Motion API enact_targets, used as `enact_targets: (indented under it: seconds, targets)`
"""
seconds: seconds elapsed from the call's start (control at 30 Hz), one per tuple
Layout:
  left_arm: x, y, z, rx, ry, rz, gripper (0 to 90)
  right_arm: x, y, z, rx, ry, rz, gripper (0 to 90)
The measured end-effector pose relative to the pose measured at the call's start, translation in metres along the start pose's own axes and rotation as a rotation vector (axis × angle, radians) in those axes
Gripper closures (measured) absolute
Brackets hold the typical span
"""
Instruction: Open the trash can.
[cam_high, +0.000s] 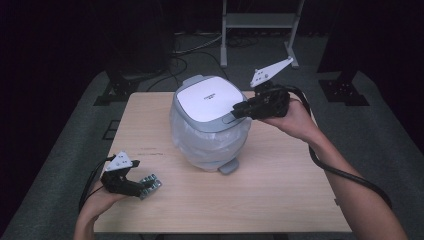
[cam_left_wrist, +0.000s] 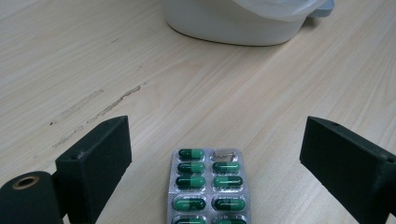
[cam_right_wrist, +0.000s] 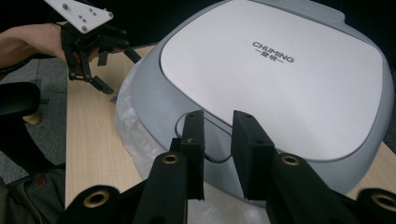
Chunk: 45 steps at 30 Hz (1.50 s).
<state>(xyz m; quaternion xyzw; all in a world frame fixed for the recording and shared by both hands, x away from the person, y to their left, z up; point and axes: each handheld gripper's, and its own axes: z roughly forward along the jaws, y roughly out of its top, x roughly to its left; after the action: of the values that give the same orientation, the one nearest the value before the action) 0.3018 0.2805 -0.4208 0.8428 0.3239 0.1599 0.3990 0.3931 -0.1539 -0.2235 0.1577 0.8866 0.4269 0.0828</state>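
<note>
High view: small lidded bin (cam_high: 212, 122) w/ white liner bag sits mid-table (cam_high: 280, 200); using it as the landmark. Blister pack (cam_high: 150, 184) of green capsules lies flat on the wood, well off the bin's front-left, nearer the person's edge. Left gripper (cam_high: 138, 186) is down at the pack, jaws wide open w/ the pack's near end between them, not clamped yet (looks like a pre-grasp lineup, my read).

Left gripper view: pack (cam_left_wrist: 209, 186) centred between the two jaws, neither touching it; one pocket at its far end looks empty. Long axis runs straight away from the gripper toward the bin base (cam_left_wrist: 233, 23), so jaws would close across the narrow width – prob why it's approached this way.

Right gripper (cam_high: 239, 111) is at the bin's right side, at the lid's (cam_right_wrist: 280, 70) front edge. Right gripper view: jaws near-shut w/ a slim gap, tips at the lid's press tab (cam_right_wrist: 205, 140); contact not certain. Prob placed there to pop the lid so the pack can go in.
</note>
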Motion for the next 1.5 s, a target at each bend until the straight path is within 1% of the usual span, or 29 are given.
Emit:
enact_targets:
  seconds: [0.1, 0.33, 0.5, 0.57, 0.7, 0.73, 0.93, 1.0, 1.03, 1.07, 1.17, 1.37, 1.5]
  targets:
    - [0.000, -0.001, 0.000, 0.002, 0.000, -0.002, 8.1, 0.001, 0.003, 0.004, 0.008, 0.005, -0.008, 79.9]
    - [0.001, -0.001, -0.001, -0.006, 0.000, -0.005, 8.1, 0.003, 0.004, 0.016, 0.033, 0.017, -0.029, 83.4]
    - [0.001, -0.001, -0.002, -0.004, -0.001, -0.007, 8.1, 0.003, 0.004, 0.020, 0.013, 0.025, -0.025, 84.2]
    - [0.001, -0.001, -0.002, -0.006, -0.001, -0.007, 8.1, 0.003, 0.003, 0.021, 0.003, 0.013, -0.037, 85.7]
    - [0.001, 0.000, -0.004, -0.004, 0.000, -0.005, 8.1, 0.005, 0.001, 0.021, -0.008, 0.003, -0.029, 88.6]
    - [0.001, 0.000, -0.004, -0.004, 0.000, -0.007, 8.1, 0.005, 0.001, 0.021, -0.013, 0.002, -0.035, 89.3]
    - [0.000, 0.000, -0.001, 0.002, -0.009, -0.004, 8.1, 0.007, -0.003, 0.021, -0.029, -0.005, -0.034, 89.7]
    - [0.000, 0.000, -0.001, 0.001, -0.010, -0.002, 8.1, 0.007, -0.004, 0.021, -0.036, -0.006, -0.032, 87.8]
    - [0.000, 0.000, -0.002, 0.000, -0.010, -0.004, 8.1, 0.007, -0.003, 0.021, -0.041, -0.006, -0.030, 83.6]
    - [0.000, 0.000, -0.002, -0.001, -0.008, -0.005, 8.1, 0.007, -0.003, 0.020, -0.032, -0.010, -0.031, 81.3]
    - [0.000, -0.001, -0.002, 0.000, -0.009, -0.003, 8.1, 0.009, -0.006, 0.017, -0.042, -0.004, -0.025, 76.8]
    - [0.001, -0.003, -0.001, 0.009, -0.007, -0.006, 8.1, 0.010, -0.018, 0.003, -0.079, -0.002, 0.004, 72.9]
    - [0.001, -0.004, 0.001, 0.013, -0.003, -0.006, 8.1, 0.012, -0.029, -0.008, -0.083, -0.014, 0.009, 71.9]
